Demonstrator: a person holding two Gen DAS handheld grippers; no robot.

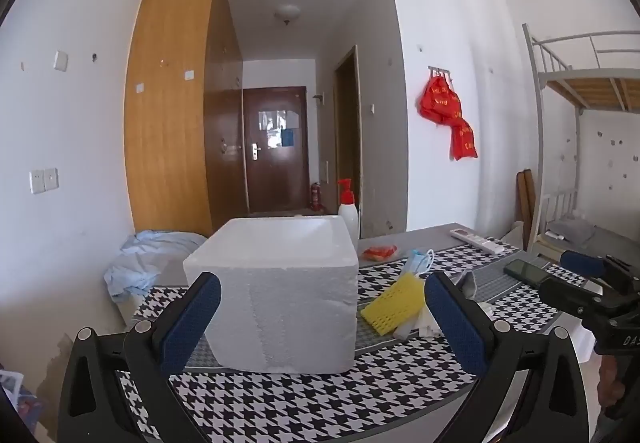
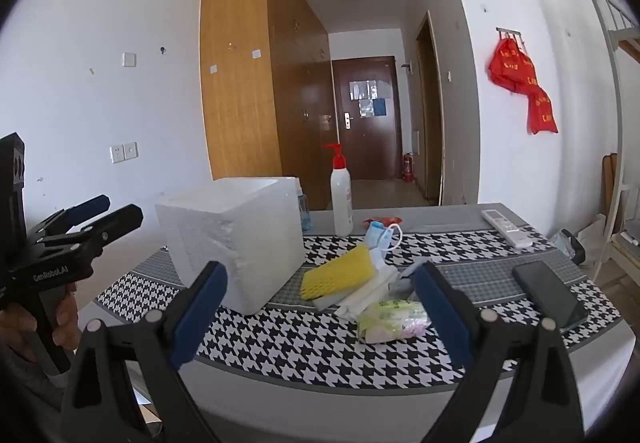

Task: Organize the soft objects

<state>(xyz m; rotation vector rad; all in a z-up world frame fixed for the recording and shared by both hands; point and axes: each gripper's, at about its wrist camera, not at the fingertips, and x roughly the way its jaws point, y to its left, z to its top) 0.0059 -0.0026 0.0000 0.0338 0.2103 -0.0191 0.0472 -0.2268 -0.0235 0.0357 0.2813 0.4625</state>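
A white foam box (image 1: 280,291) (image 2: 236,239) stands open-topped on the houndstooth tablecloth (image 1: 304,403) (image 2: 312,343). To its right lies a pile of soft things: a yellow sponge (image 1: 394,303) (image 2: 340,271), a blue face mask (image 1: 418,257) (image 2: 380,235), white tissues (image 2: 360,295) and a green wet-wipe pack (image 2: 392,321). My left gripper (image 1: 320,307) is open and empty, just before the box. My right gripper (image 2: 320,295) is open and empty, near the pile.
A white pump bottle with a red top (image 2: 341,191) (image 1: 347,211) stands behind the box. A red packet (image 1: 380,252), a white remote (image 2: 506,227) and a black phone (image 2: 550,293) lie on the table. Blue cloth (image 1: 140,263) lies at the far left.
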